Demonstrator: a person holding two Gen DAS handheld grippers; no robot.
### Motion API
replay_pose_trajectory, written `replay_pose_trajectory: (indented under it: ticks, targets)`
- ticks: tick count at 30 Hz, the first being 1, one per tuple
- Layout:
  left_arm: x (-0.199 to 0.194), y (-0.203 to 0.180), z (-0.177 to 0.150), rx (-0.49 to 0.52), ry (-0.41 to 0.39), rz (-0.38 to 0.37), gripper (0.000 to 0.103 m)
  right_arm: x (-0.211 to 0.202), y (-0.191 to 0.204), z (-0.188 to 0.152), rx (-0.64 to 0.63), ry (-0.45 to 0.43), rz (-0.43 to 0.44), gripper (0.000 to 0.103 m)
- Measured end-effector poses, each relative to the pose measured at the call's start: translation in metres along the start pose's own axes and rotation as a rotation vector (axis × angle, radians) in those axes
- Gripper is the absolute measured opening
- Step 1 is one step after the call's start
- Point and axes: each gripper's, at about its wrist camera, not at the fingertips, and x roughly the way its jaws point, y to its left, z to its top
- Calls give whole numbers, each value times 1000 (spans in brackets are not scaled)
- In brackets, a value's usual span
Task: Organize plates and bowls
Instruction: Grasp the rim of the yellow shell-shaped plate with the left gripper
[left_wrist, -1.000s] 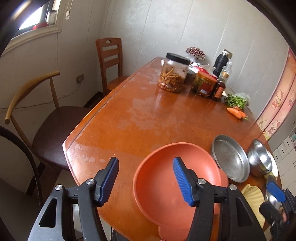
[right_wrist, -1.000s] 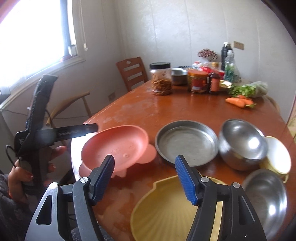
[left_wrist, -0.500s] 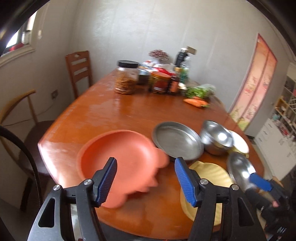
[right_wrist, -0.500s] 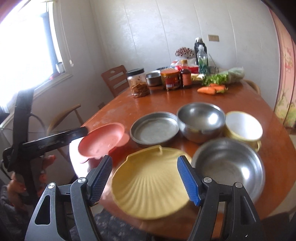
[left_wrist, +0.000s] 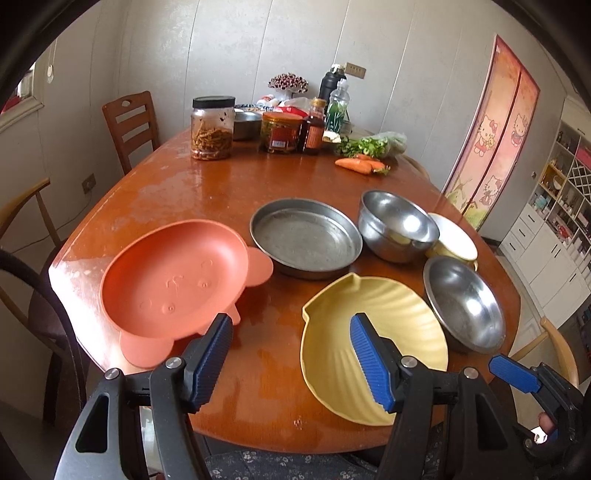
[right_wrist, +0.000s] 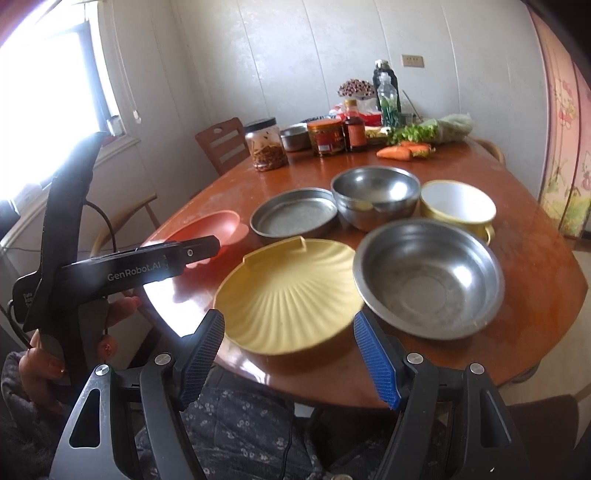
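Left gripper (left_wrist: 290, 363) released, nothing between jaws, above near table (left_wrist: 229, 192) edge; orange plate (left_wrist: 173, 280) at 10 o'clock of it, yellow shell plate (left_wrist: 391, 317) at 2 o'clock; right gripper (right_wrist: 288, 360) likewise released and empty, yellow shell plate at its 12 o'clock, near steel bowl (right_wrist: 428, 277) at 1 o'clock, touching plate rim; steel pan (left_wrist: 306, 238) beyond both plates; far steel bowl (left_wrist: 397, 225) at pan's 3 o'clock; yellow cup (right_wrist: 458, 205) beside it; jars, carrots at far end.

Wooden bench (left_wrist: 221, 192) carrying orange plate (left_wrist: 173, 280), yellow shell plate (left_wrist: 376, 317), steel pan (left_wrist: 306, 236), steel bowls (left_wrist: 395, 225); jars (left_wrist: 212, 129) sitting upper centre.
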Motion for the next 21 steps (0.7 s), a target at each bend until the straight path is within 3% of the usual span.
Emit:
replay_pose_trajectory:
  ticks: [7, 15, 21]
  targets:
    - [2, -3, -10, 8, 27, 26, 66, 7, -9, -8, 20, 35, -2, 74]
    - [7, -2, -17, -9, 51, 51, 66, 21, -32, -12, 124, 87, 32, 75]
    - [17, -3, -22, 8, 64, 60, 67, 29, -40, -12, 191, 77, 47, 75]
